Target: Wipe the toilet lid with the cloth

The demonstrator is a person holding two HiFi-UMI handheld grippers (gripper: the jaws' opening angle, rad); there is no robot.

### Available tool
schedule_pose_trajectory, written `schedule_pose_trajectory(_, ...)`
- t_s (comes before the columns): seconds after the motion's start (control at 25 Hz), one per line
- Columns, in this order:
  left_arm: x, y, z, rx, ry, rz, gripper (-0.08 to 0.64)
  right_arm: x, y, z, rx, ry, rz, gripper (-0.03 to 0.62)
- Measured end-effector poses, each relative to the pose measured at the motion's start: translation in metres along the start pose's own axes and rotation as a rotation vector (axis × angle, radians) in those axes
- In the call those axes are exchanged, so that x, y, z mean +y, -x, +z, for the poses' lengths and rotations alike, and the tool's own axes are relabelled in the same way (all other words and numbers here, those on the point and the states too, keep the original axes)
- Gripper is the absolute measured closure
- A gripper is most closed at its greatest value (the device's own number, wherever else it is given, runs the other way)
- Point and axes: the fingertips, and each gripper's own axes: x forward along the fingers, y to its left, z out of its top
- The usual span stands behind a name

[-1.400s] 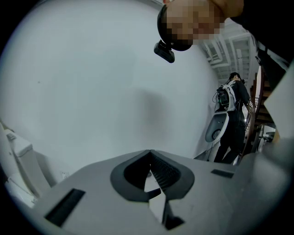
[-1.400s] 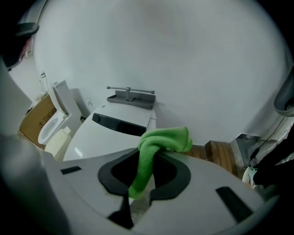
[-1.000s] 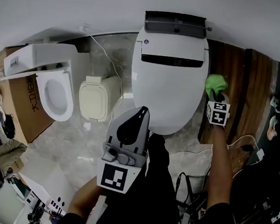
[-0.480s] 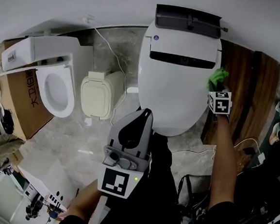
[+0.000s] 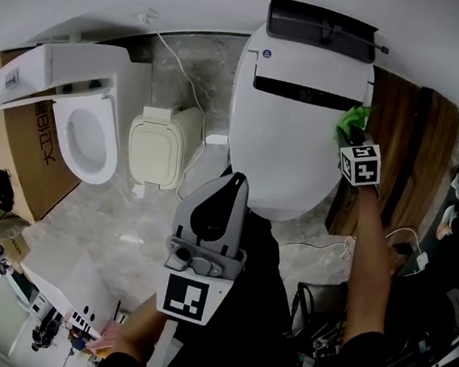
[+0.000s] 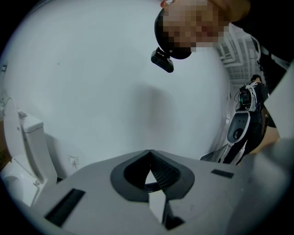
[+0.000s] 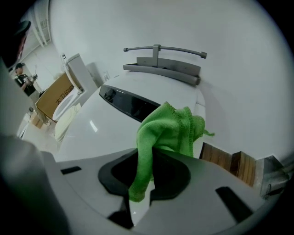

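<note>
The white toilet lid (image 5: 293,136) lies shut, with a dark strip (image 5: 309,94) near its back. My right gripper (image 5: 352,133) is at the lid's right edge, shut on a green cloth (image 5: 353,117) that bunches out past the fingertips. In the right gripper view the cloth (image 7: 171,129) hangs from the closed jaws of the right gripper (image 7: 146,158) just over the lid (image 7: 101,133). My left gripper (image 5: 231,183) is held up in front of my body, away from the toilet. In its own view the left gripper (image 6: 149,153) is shut with nothing in it and faces a bare white wall.
A second toilet (image 5: 90,138) with its seat open stands at the left beside a cardboard box (image 5: 27,165). A beige bin (image 5: 158,158) sits between the two toilets. Wooden panelling (image 5: 400,154) runs along the right. Cables (image 5: 332,248) lie on the floor.
My right gripper has carried the cloth from beside the lid's right side farther back along its right edge. The left gripper stays raised in about the same place.
</note>
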Motion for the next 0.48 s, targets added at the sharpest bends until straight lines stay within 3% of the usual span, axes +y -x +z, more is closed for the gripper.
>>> schedule_pose_trajectory(0.48,0.031,0.028,-0.015,-0.010,0.027,0.072,0.551,0.088,-0.029,0.060,-0.055,0.216,0.099,0.522)
